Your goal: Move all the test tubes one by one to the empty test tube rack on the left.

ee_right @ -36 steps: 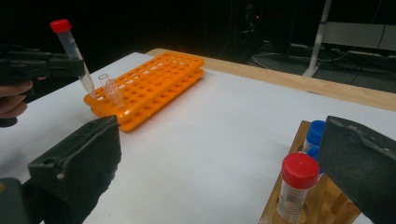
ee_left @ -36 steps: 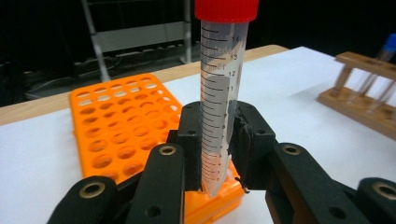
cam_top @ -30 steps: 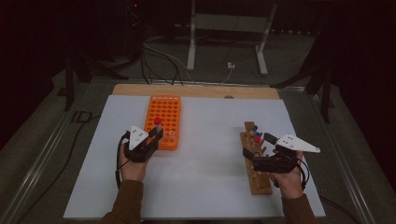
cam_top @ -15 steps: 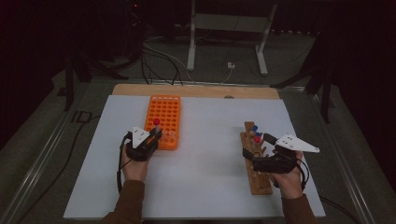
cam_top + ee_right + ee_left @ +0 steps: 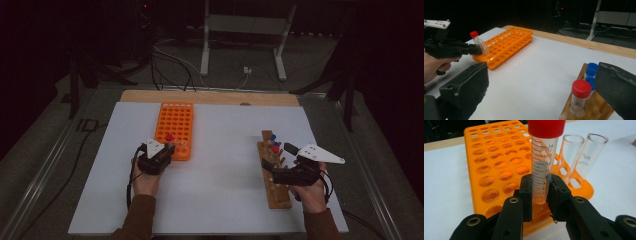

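Observation:
My left gripper (image 5: 540,192) is shut on a clear graduated tube with a red cap (image 5: 544,170), held upright over the near end of the orange rack (image 5: 494,162). The tube's lower end sits at the rack's top, between my pads. Two empty glass tubes (image 5: 571,157) stand in the rack just beside it. In the high view the left gripper (image 5: 167,149) is at the orange rack's (image 5: 175,122) near right corner. My right gripper (image 5: 541,82) is open, its jaws wide on either side of the wooden rack (image 5: 596,110), which holds a red-capped tube (image 5: 579,97) and blue-capped tubes (image 5: 591,70).
A white sheet (image 5: 215,190) covers the table, with a wooden strip (image 5: 210,96) along its far edge. The wooden rack (image 5: 276,190) lies at the right under my right gripper (image 5: 278,159). Cables and a metal stand (image 5: 245,30) are on the dark floor beyond.
My left gripper has sunk a little with the red-capped tube, toward the orange rack's near end. The right gripper has stayed where it was.

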Motion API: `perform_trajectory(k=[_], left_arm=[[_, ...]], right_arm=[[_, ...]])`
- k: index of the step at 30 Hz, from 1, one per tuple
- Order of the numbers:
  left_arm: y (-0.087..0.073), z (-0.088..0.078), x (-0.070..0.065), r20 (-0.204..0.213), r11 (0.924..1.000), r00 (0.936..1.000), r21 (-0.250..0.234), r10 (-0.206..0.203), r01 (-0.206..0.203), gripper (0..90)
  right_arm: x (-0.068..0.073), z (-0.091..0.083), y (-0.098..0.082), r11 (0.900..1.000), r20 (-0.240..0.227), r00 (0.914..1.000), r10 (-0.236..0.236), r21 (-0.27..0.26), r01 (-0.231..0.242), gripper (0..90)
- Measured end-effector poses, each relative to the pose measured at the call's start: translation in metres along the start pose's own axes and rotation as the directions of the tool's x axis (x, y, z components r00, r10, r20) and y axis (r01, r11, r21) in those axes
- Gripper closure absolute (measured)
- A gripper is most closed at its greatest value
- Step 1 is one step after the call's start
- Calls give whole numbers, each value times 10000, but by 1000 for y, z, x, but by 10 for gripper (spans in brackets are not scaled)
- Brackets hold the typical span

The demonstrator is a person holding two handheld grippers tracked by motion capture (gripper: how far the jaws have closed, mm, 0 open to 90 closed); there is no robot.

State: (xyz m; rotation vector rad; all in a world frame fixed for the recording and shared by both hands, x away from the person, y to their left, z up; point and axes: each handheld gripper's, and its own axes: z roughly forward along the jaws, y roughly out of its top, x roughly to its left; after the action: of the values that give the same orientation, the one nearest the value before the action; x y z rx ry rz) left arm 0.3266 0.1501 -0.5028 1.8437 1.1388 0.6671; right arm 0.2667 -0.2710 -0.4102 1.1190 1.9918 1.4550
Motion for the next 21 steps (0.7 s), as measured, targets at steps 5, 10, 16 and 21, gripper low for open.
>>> perform_trajectory(k=[5, 10, 16, 21], left_arm=[[0, -1, 1, 121, 10000, 9999, 21, -95, 95, 746], [-2, -2, 5, 80, 9980, 9980, -51, -624, 624, 586], [0, -11, 9, 242, 9943, 9945, -302, -1017, 1024, 459], [3, -20, 12, 383, 9893, 9904, -570, -1325, 1345, 321]], right_arm=[[-2, -2, 1, 10000, 67, 10000, -12, -67, 13, 1], [-5, -3, 0, 10000, 226, 9997, 66, -31, -66, 2], [-12, -1, -3, 9997, 366, 9990, 239, 47, -241, 2], [-18, 3, -8, 9991, 709, 9972, 233, 331, -257, 2]])
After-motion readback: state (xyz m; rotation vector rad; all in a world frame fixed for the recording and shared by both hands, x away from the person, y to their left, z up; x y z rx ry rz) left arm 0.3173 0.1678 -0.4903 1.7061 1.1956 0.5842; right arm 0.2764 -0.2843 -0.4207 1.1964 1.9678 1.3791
